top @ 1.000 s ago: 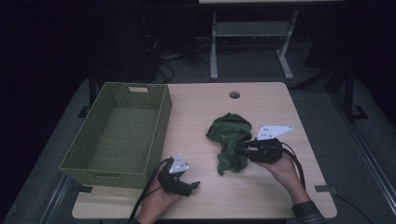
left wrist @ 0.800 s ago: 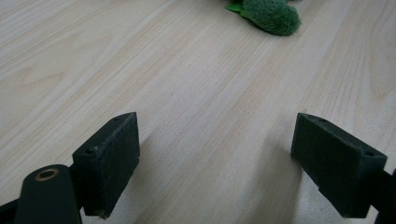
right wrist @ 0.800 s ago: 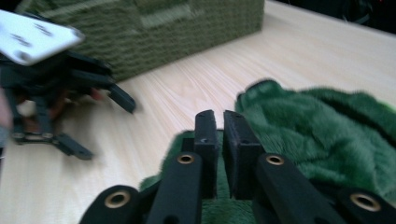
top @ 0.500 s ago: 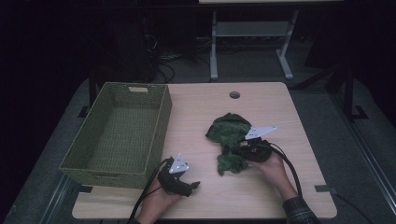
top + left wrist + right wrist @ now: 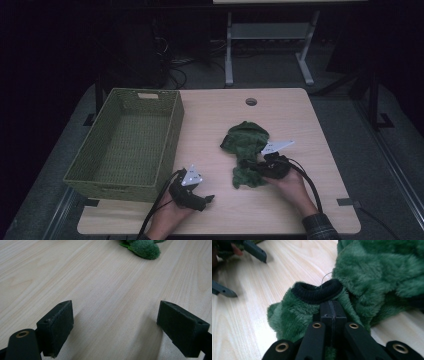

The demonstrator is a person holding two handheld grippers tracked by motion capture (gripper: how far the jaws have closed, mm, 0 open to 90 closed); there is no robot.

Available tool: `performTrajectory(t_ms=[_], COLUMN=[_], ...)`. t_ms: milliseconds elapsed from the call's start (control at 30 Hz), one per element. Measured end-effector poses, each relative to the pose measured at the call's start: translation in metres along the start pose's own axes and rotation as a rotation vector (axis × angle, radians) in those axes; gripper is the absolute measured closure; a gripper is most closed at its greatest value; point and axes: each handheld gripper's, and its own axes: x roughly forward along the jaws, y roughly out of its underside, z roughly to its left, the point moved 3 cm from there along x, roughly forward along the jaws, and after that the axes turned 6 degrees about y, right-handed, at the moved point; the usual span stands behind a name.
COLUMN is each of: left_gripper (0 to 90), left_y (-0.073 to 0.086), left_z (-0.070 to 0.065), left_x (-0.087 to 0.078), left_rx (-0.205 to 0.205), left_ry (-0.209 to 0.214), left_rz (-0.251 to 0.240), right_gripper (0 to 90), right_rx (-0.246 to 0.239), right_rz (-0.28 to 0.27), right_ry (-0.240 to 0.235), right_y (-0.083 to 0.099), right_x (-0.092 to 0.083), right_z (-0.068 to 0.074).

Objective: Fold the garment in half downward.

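A green fleece garment (image 5: 245, 150) with a black knit cuff (image 5: 318, 291) lies crumpled on the wooden table, right of centre. My right gripper (image 5: 248, 165) is shut on the fleece just below that cuff (image 5: 331, 311), its jaws pressed together with fabric bunched around them. My left gripper (image 5: 207, 200) rests low over the table near the front edge, open, with bare wood between its pads (image 5: 57, 327). A tip of the green garment (image 5: 145, 248) lies far ahead of it.
A green woven basket (image 5: 127, 142) stands at the table's left, empty inside. A round cable hole (image 5: 251, 101) sits near the table's far edge. Cables trail from both grippers off the front edge. The left gripper's jaws (image 5: 254, 251) appear beyond the garment.
My right gripper has slid left along the garment and closed on it near the cuff. The left gripper has stayed put.
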Motion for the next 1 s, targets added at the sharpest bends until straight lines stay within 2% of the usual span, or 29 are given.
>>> performTrajectory(t_ms=[167,300,500,633,767,833,900,1000], left_gripper=[13.1,14.6,15.1,15.1,15.1,15.1,15.1,19.0], left_y=[0.0,-0.001,-0.014,-0.029,-0.049,-0.058,-0.067,-0.081], left_z=[0.0,0.0,-0.001,0.002,0.008,0.011,0.015,0.02], left_x=[0.0,0.0,0.007,0.007,0.006,0.008,0.009,0.011], left_rx=[0.0,-0.01,-0.012,-0.022,-0.004,0.005,0.0,0.021], left_ry=[0.0,0.004,0.046,0.064,0.072,0.079,0.108,0.108], left_rz=[0.0,-0.002,0.035,0.032,0.025,0.02,0.012,-0.003], right_gripper=[81.5,75.3,64.6,60.2,59.1,59.0,58.5,57.1], right_rx=[0.01,0.027,0.017,0.025,0.046,0.057,0.059,0.065], right_rz=[-0.066,-0.114,-0.114,-0.108,-0.116,-0.116,-0.102,-0.112], right_ry=[0.021,0.02,0.076,0.1,0.139,0.139,0.152,0.17], right_y=[-0.006,-0.011,-0.017,-0.02,-0.026,-0.027,-0.029,-0.034], right_x=[-0.014,-0.026,-0.037,-0.041,-0.047,-0.048,-0.049,-0.05], right_z=[-0.004,-0.008,-0.014,-0.021,-0.028,-0.031,-0.034,-0.039])
